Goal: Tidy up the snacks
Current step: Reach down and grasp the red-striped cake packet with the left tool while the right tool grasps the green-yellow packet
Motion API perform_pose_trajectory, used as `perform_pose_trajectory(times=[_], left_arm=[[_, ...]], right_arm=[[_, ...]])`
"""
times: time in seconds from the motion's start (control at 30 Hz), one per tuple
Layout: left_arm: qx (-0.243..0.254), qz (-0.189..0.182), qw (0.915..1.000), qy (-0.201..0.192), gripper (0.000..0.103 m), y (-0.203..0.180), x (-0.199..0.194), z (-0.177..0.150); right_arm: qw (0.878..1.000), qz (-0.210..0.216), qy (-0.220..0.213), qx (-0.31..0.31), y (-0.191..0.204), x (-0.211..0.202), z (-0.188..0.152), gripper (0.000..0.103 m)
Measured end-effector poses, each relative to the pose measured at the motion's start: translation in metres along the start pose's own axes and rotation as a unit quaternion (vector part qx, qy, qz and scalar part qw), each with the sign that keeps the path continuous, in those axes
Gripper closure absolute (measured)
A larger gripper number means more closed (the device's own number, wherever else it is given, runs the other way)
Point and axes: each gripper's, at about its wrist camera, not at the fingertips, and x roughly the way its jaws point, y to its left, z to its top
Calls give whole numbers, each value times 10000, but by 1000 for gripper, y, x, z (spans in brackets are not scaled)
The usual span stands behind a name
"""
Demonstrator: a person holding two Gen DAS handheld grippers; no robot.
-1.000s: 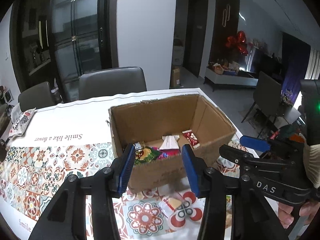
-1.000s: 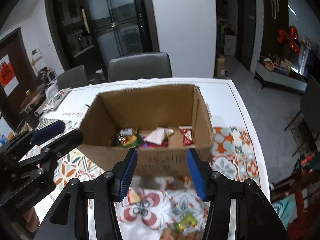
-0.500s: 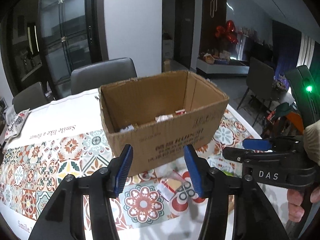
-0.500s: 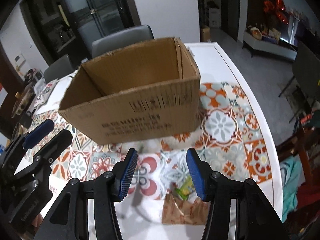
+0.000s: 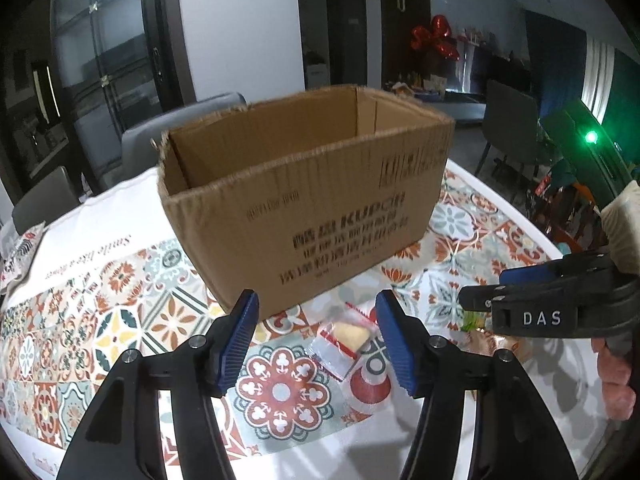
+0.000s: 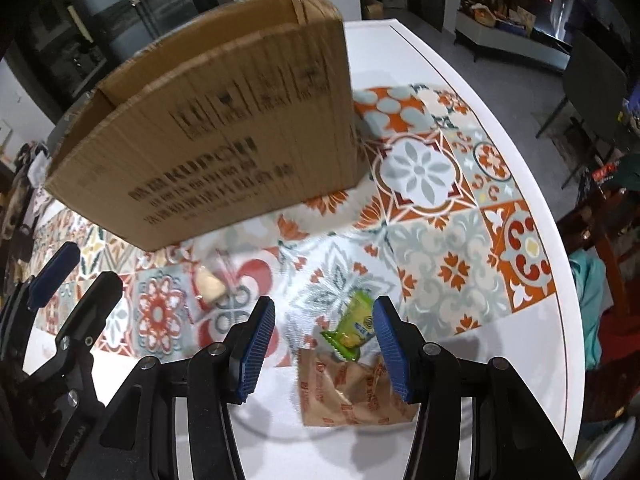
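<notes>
Open-topped brown cardboard box (image 5: 308, 200) stands on tiled-pattern tablecloth (image 6: 448, 208), ahead of both grippers. Left gripper (image 5: 316, 340): fingers apart, clear pkt w/ yellow snack (image 5: 346, 338) between tips. Right gripper (image 6: 322, 350): fingers apart over green snack pkt (image 6: 354, 326) & tan printed wrapper (image 6: 352, 392).

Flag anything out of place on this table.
Three snacks lie loose outside the cardboard box: a clear packet, a green packet and a brown bag it overlaps. The box's top edge looks ragged.
</notes>
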Motion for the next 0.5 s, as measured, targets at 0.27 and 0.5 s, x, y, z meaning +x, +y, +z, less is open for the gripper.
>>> perform_pose_trajectory(times=[0.27, 0.5], left_arm=[[62, -197, 9993, 327, 39, -3, 24, -14], [115, -299, 9975, 629, 39, -4, 48, -23]], right_arm=[[9995, -83, 301, 109, -7, 21, -3, 51], [9984, -150, 537, 74, -8, 37, -8, 51]])
